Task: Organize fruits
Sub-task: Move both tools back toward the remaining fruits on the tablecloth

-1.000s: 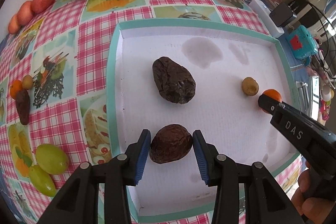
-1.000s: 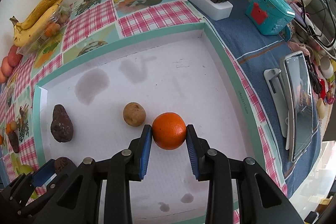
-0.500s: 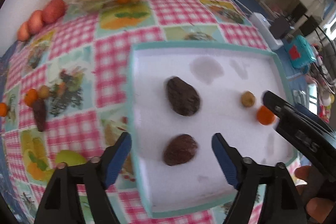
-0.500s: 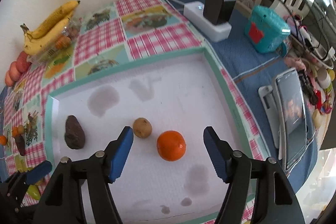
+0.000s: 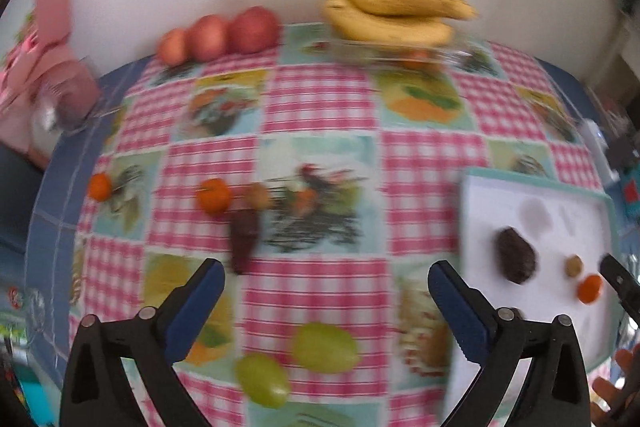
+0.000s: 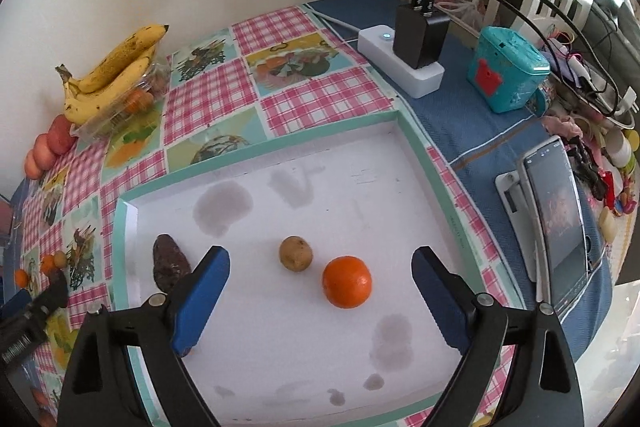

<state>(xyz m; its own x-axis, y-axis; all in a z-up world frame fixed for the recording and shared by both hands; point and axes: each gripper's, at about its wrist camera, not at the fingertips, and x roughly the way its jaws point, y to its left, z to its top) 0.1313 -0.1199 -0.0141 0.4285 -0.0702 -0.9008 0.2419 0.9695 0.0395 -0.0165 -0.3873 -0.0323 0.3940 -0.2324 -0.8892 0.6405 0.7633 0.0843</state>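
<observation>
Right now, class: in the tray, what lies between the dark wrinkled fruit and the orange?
A small brown round fruit lies between the dark wrinkled fruit and the orange, apart from both; the right wrist view shows it clearly.

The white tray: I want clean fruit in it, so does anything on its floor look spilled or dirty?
Yes. The tray floor carries several grey blotches like damp stains: two large ones near the far wall and more near the front edge, close to the orange. Whether they are wet cannot be told.
</observation>
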